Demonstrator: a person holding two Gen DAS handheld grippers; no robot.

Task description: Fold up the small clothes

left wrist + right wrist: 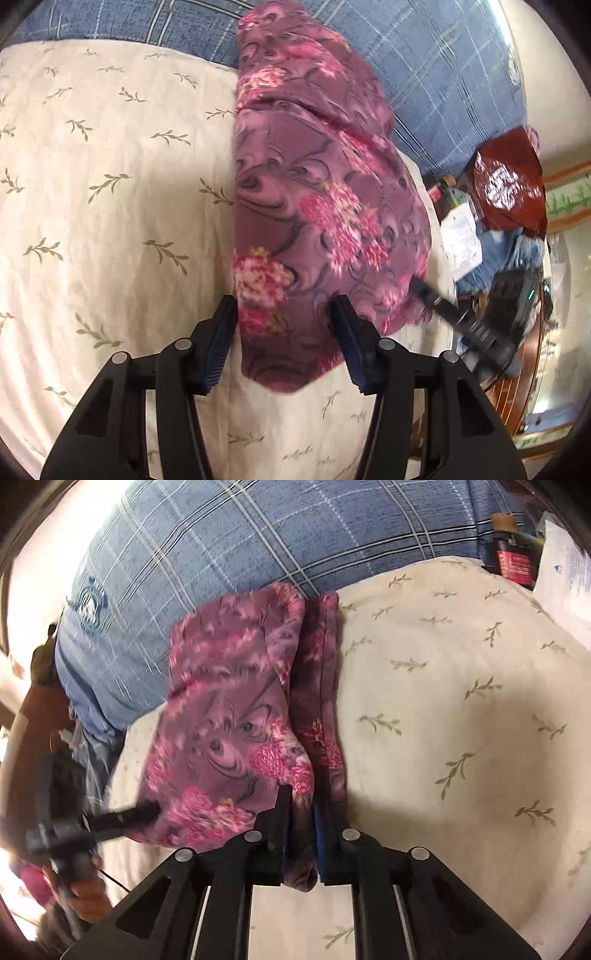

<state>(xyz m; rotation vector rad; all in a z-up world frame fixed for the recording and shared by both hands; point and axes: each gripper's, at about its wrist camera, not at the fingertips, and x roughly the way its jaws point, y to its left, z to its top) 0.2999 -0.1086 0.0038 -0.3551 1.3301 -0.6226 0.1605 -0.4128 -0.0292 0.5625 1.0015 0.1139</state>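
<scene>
A purple garment with pink flowers (314, 184) lies lengthwise on a cream sheet with a leaf print (110, 184). Its near end sits between the fingers of my left gripper (286, 332), which stands open with the pads at either side of the flat cloth. In the right wrist view the garment (221, 720) has one long edge folded over. My right gripper (301, 827) is shut on that folded edge at its near end. The right gripper (419, 286) also shows in the left wrist view at the cloth's right edge. The left gripper (151, 810), blurred, touches the cloth's left edge.
A blue plaid pillow (221, 535) lies beyond the garment. To the side are a dark red bag (509, 184), a bottle (448, 182), white paper (461, 236) and a wooden edge (517, 387). A hand (88, 897) holds the left gripper.
</scene>
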